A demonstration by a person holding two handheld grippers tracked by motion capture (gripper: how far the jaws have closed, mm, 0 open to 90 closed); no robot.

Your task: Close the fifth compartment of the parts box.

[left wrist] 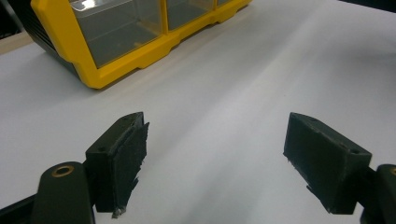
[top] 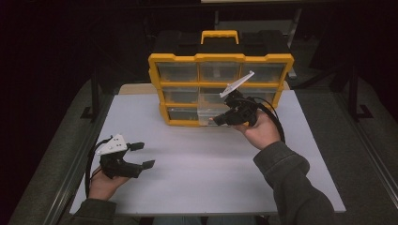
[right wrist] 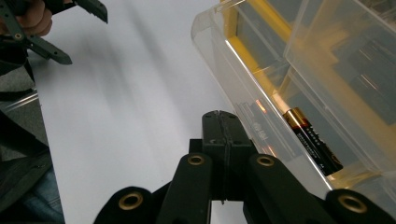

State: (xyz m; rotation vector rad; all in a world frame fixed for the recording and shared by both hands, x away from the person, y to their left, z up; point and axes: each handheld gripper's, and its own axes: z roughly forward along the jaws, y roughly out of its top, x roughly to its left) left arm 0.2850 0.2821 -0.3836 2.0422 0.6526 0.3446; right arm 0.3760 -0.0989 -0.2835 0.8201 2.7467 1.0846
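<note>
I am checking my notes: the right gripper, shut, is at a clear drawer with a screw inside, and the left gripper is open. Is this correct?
Not quite. The right gripper view shows a battery, not a screw, in the clear drawer. The right gripper is shut; the left gripper is open.

battery (right wrist: 313, 140) label too blurred to read; organizer (left wrist: 116, 37) top seemingly cut off

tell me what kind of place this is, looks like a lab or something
Probably a lab or workshop bench set up for recording. A white table stands in a dark room, bearing a yellow parts organizer with clear drawers; one drawer holds a battery. The person works with handheld grippers.
</note>
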